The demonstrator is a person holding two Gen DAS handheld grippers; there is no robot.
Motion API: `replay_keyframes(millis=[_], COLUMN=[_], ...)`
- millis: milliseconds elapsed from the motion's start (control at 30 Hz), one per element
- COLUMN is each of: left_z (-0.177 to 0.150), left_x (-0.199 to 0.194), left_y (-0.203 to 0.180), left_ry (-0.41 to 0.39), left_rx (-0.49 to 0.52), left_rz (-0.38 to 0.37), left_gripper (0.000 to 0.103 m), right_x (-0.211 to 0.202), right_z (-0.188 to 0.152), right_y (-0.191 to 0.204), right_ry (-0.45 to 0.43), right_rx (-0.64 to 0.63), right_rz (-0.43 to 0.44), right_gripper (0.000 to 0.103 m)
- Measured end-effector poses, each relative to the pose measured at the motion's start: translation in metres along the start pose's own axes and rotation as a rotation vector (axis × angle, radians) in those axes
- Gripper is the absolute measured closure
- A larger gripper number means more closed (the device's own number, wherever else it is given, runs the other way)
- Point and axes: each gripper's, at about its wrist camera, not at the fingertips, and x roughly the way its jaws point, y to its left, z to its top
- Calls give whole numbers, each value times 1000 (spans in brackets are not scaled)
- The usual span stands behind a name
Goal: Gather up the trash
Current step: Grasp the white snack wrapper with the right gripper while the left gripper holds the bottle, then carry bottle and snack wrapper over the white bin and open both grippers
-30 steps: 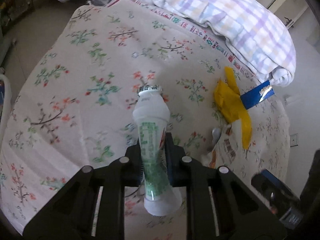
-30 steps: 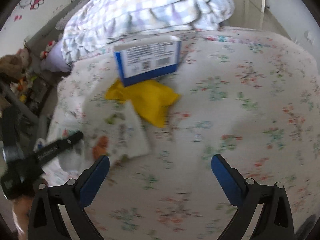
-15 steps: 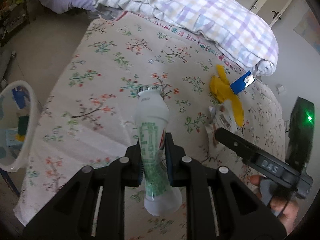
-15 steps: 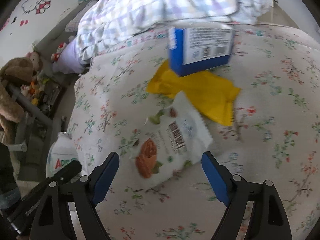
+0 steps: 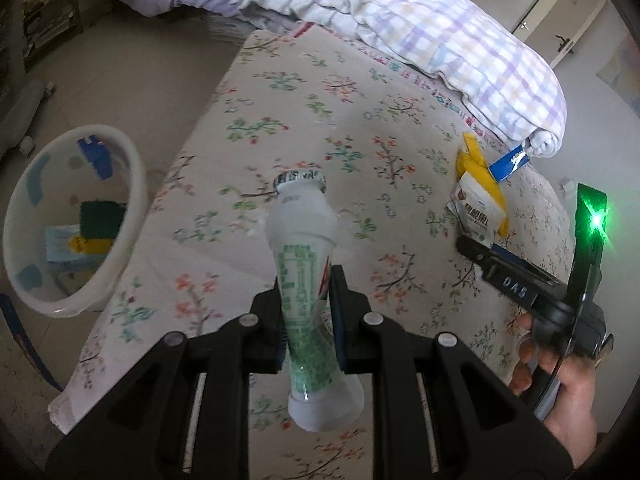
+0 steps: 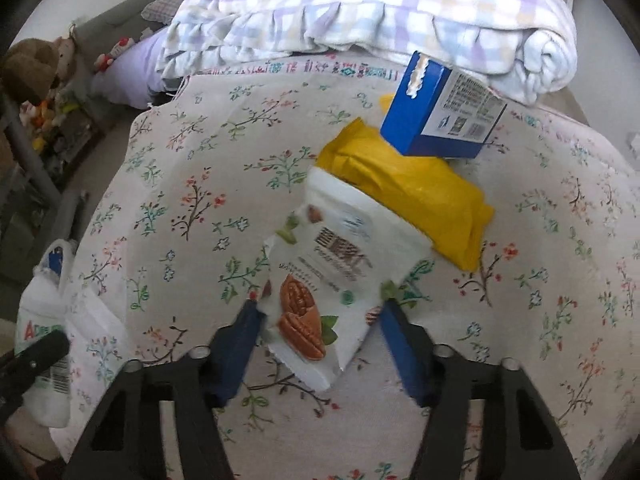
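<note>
Left hand-held gripper point(image 5: 306, 312): my fingers are clamped on the yogurt bottle point(image 5: 308, 276), held above the bed's point(image 5: 320, 92) side edge.
Right hand-held gripper point(image 6: 316, 344): my fingers stand apart, straddling the nut packet point(image 6: 336, 276) near the bed's foot edge.
Basin point(image 5: 132, 184): on the floor beside the bed.

Left black two-finger gripper point(image 5: 306, 300): jaws squeezed tight on the white plastic drink bottle w/ green print point(image 5: 306, 280), held up in the air, cap end pointing away.
Right black two-finger gripper w/ blue pads point(image 6: 318, 328): jaws wide apart, one pad each side of the white snack bag w/ nut picture point(image 6: 332, 280); pads look close to its edges, can't tell if touching.
Right hand point(image 5: 560, 392): bare, wrapped round the gripper handle.
</note>
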Motion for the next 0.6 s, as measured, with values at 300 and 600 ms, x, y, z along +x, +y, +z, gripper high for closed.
replay_keyframes(millis=[300,600], left_z=[-6,-13], left_x=[-26,-51], left_y=[33,89], left_ry=[-53,-116], left_rx=[-25,-85], left_rz=[2,35], left_gripper=[83,83], right_x=[-14,-36], right_z=[-9,-21], right_y=[-9,12], right_ry=[-31,-49], right_rx=[-10,-42], right_rz=[91,175], right_gripper=[71,71])
